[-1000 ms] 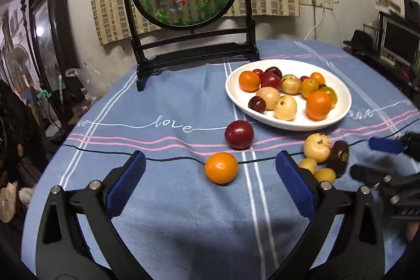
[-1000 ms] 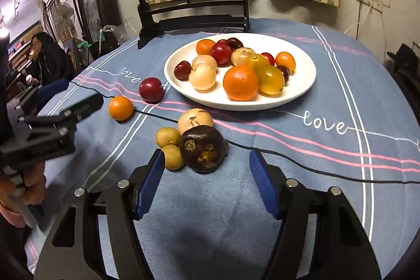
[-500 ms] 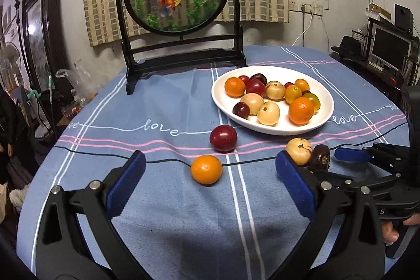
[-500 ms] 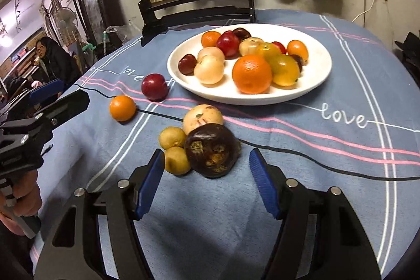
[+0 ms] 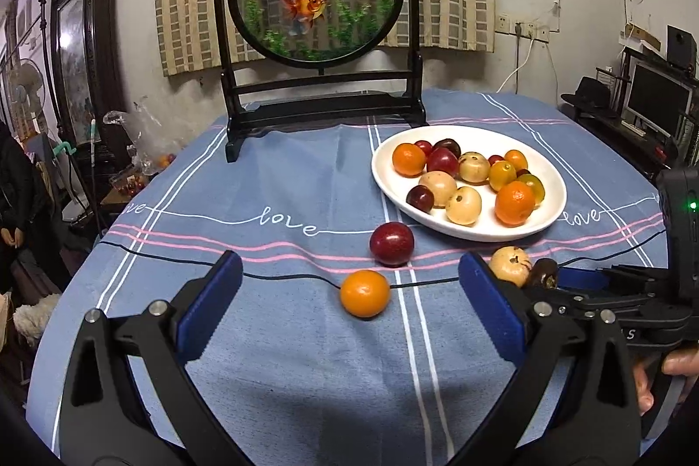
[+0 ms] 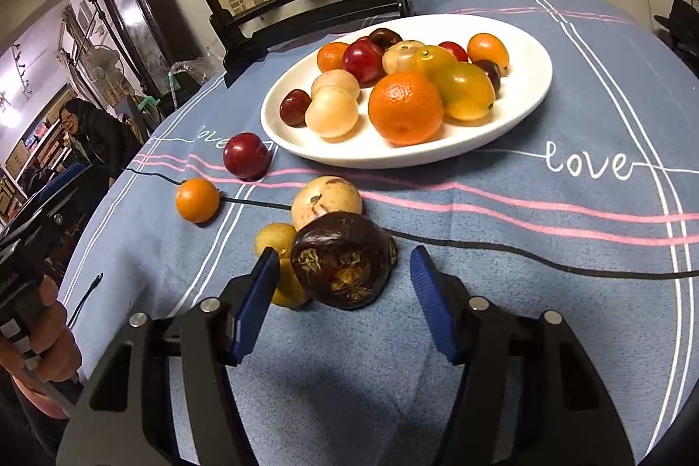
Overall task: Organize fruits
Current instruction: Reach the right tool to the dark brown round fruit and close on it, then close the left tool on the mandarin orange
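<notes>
A white plate [image 6: 524,103] holds several oranges, plums and pale fruits. On the blue tablecloth before it lie a red plum [image 6: 246,155], a small orange [image 6: 197,200], a beige fruit [image 6: 327,199], two small yellow fruits [image 6: 276,239] and a dark brown fruit [image 6: 343,267]. My right gripper [image 6: 343,255] straddles the dark brown fruit. Its jaws are closing, with a small gap left on each side of the fruit. My left gripper [image 5: 349,263] stands wide open just short of the small orange [image 5: 365,293] and the red plum [image 5: 392,243], holding nothing.
A round goldfish screen on a black stand [image 5: 321,29] stands at the table's far edge, behind the plate [image 5: 552,212]. A person [image 6: 87,129] sits beyond the table's left side. A desk with a monitor [image 5: 659,103] is off to the right.
My right gripper has come down closer over the dark brown fruit, rolled a little, and its jaws have narrowed. The left gripper has hardly moved.
</notes>
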Demonstrator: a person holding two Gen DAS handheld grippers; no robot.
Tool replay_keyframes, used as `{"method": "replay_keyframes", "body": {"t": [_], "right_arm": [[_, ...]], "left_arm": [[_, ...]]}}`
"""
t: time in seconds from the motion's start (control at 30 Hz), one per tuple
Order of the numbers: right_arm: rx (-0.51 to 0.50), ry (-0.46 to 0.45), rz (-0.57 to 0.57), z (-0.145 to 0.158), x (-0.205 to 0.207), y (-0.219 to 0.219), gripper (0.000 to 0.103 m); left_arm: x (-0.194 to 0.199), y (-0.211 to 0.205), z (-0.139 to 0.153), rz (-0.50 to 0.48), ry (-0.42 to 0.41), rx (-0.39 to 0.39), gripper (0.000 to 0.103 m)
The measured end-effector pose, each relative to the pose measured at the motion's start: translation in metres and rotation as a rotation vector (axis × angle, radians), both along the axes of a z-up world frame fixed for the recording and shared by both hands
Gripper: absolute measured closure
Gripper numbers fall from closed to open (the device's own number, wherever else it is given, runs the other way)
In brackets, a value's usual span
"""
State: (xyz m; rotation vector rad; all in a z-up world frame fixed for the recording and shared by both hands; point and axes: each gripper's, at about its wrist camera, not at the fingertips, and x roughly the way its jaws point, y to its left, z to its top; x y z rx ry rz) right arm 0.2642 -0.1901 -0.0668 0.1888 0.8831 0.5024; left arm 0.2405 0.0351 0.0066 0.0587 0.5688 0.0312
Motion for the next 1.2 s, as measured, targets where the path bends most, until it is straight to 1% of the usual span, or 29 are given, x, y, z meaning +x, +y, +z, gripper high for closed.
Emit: {"method": "replay_keyframes", "body": {"t": [0.2,0.33,0.4,0.47,0.5,0.6,0.67,0.73,0.83,0.93,1.07,1.17,1.2], "right_arm": [[0.027,0.008,0.0,-0.001,0.004,-0.002,0.046],[0.043,0.019,-0.003,-0.003,0.005,-0.004,0.046],[0.053,0.023,-0.005,-0.003,0.005,-0.005,0.048],[0.059,0.025,-0.007,-0.003,0.005,-0.006,0.05],[0.061,0.025,-0.012,-0.003,0.005,-0.007,0.054],[0.055,0.019,-0.03,-0.002,0.004,-0.009,0.055],[0.057,-0.001,-0.05,0.002,0.002,-0.013,0.055],[0.072,-0.02,-0.077,0.008,0.0,-0.02,0.055],[0.101,-0.049,-0.109,0.019,-0.005,-0.029,0.055],[0.103,-0.079,-0.105,0.026,-0.01,-0.029,0.055],[0.1,-0.094,-0.082,0.03,-0.013,-0.022,0.055],[0.069,-0.116,-0.071,0.031,-0.016,-0.017,0.055],[0.059,-0.124,-0.07,0.032,-0.017,-0.016,0.055]], "left_arm": [[0.001,-0.002,-0.001,0.001,0.005,0.008,0.002],[0.001,-0.002,-0.003,0.003,0.007,0.02,0.002],[0.003,-0.001,-0.004,0.01,0.013,0.021,0.002],[0.003,0.001,-0.004,0.015,0.02,0.016,0.002],[0.004,0.002,-0.005,0.017,0.025,0.011,0.002],[0.006,0.005,-0.007,0.027,0.027,0.002,0.002],[0.008,0.007,-0.009,0.034,0.033,-0.009,0.002],[0.01,0.006,-0.012,0.015,0.052,-0.028,0.002],[0.015,0.001,-0.021,-0.046,0.1,-0.054,0.003],[0.019,-0.007,-0.03,-0.089,0.139,-0.036,0.008],[0.022,-0.014,-0.038,-0.087,0.154,0.011,0.017],[0.027,-0.01,-0.041,-0.082,0.171,-0.004,0.028],[0.028,-0.008,-0.042,-0.079,0.172,-0.009,0.03]]}}
